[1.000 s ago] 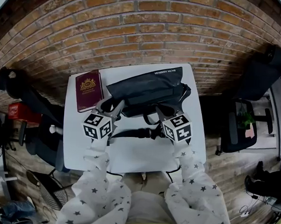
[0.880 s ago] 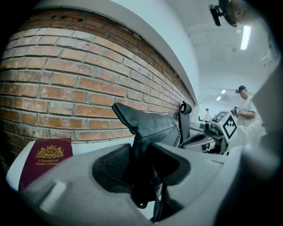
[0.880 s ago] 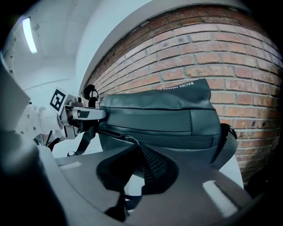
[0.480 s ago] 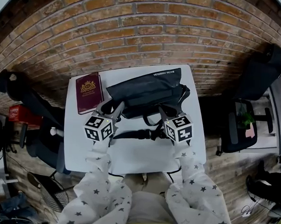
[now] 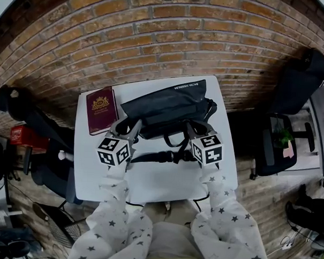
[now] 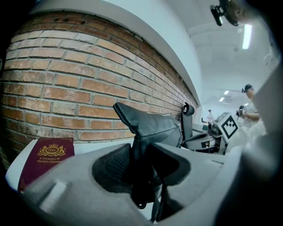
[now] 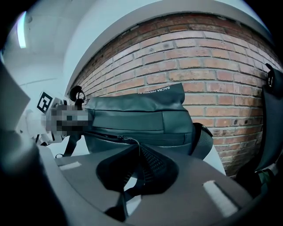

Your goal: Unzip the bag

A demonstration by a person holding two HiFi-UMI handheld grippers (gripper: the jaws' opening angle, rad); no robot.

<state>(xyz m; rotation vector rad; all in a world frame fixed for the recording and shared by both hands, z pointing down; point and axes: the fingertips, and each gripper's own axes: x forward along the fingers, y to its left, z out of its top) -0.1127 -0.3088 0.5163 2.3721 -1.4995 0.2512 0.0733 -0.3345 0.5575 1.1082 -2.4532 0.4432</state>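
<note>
Nearest, at the bottom of the head view, two star-print sleeves (image 5: 120,226) lead up to the grippers over the white table (image 5: 160,180). A loose black strap (image 5: 155,155) lies on the tabletop between them. Left of centre, the left gripper (image 5: 128,129) has its jaws partway closed on a bunched fold at the left end of the bag (image 5: 166,105). Its own view shows the dark fabric standing up between the pads (image 6: 112,165) – a hold I judge is meant to anchor the bag so it will not slide when the zip is drawn. Right of centre, the right gripper (image 5: 192,128) has its jaws pressed almost together on the zip pull (image 7: 128,140), the small tab at the end of the zip line (image 7: 106,134) that runs along the bag's front. Gripping so close to the slider should let a sideways pull run it along the teeth. How much of the zip is open I cannot tell. The bag itself lies flat in the upper middle of the table, near the far edge. At its upper left, just beside it, lies a maroon book (image 5: 101,108) – no part of the job. Behind everything stands the brick wall (image 5: 155,35)
</note>
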